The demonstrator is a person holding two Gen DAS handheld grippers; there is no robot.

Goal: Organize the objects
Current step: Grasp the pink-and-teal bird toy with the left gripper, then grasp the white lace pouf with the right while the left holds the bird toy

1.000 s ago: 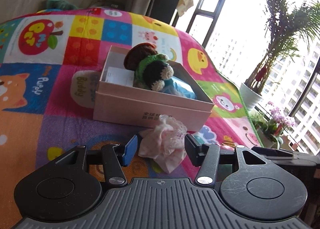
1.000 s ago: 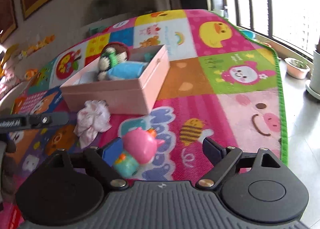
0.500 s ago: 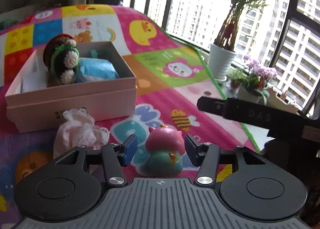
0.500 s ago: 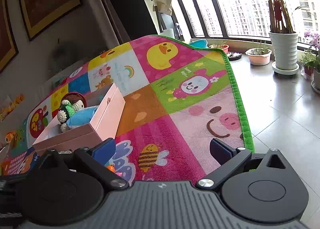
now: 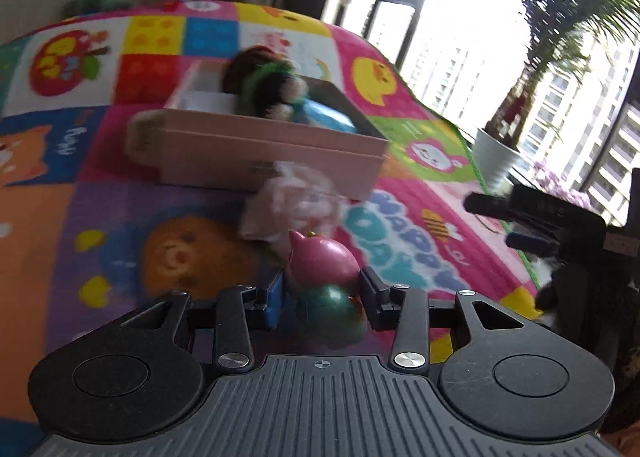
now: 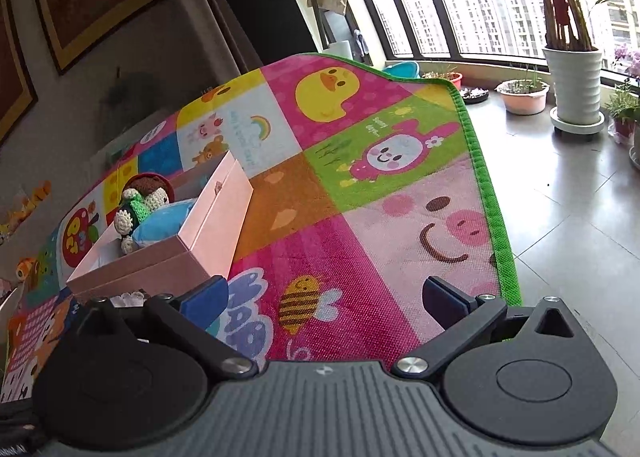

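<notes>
We saw our left claw (image 5: 322, 293) closing on a small toy (image 5: 326, 281), its blue-faced pad on one side and its black pad on the other pressed against the smooth, glossy body. The toy was rounded, a pink dome with a little pointed ear above a shiny teal ball, and it sat right between the fingertips. Just ahead of that claw lay a crumpled pale pink cloth (image 5: 294, 205), frilly and soft, resting against the near wall of a shallow cardboard box (image 5: 272, 155). The box was rectangular, matte and pinkish, with sharp folded edges. Inside it, farther from the claw, we made out a crocheted doll (image 5: 266, 87) with a brown cap and green yarn, beside something blue; the left view was blurred, so finer detail escaped us.

Our right claw (image 6: 324, 301) stood wide apart with nothing between its pads, only the woven play mat (image 6: 348, 257) beneath it. The mat had a coarse, fibrous weave, bright squares of cartoon animals and a green stitched border. To the left of this claw the same box showed the doll (image 6: 140, 203) leaning on a blue cushion-like bundle (image 6: 164, 223). Beyond the mat's edge, to the right, lay glossy grey floor tiles (image 6: 568, 225) and a ribbed white plant pot (image 6: 574, 87).
</notes>
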